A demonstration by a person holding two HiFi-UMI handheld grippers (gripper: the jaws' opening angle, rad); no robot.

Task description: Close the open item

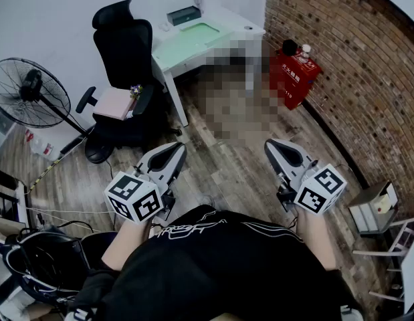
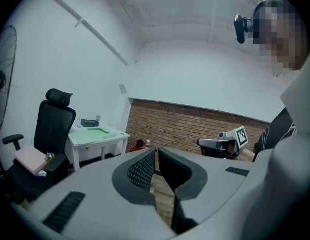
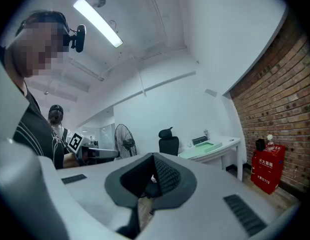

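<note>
A person stands on a wood-plank floor (image 1: 227, 176) in a brick-walled office, holding the left gripper (image 1: 174, 151) and the right gripper (image 1: 275, 147) close to the chest. Both grippers have their jaws pressed together with nothing between them. The thing to be closed cannot be picked out. The likeliest spot is the white desk (image 1: 237, 20) at the far side, which carries a pale green mat (image 1: 190, 42) and a small dark box (image 1: 183, 15) too distant to tell whether it is open. A black office chair (image 1: 123, 52) sits to the left of the desk and a red metal cabinet (image 1: 293, 79) to its right. The sound next step is probably to walk up to the desk and find the open part. The jaws should be spread only once a lid or a drawer front is within reach.
</note>
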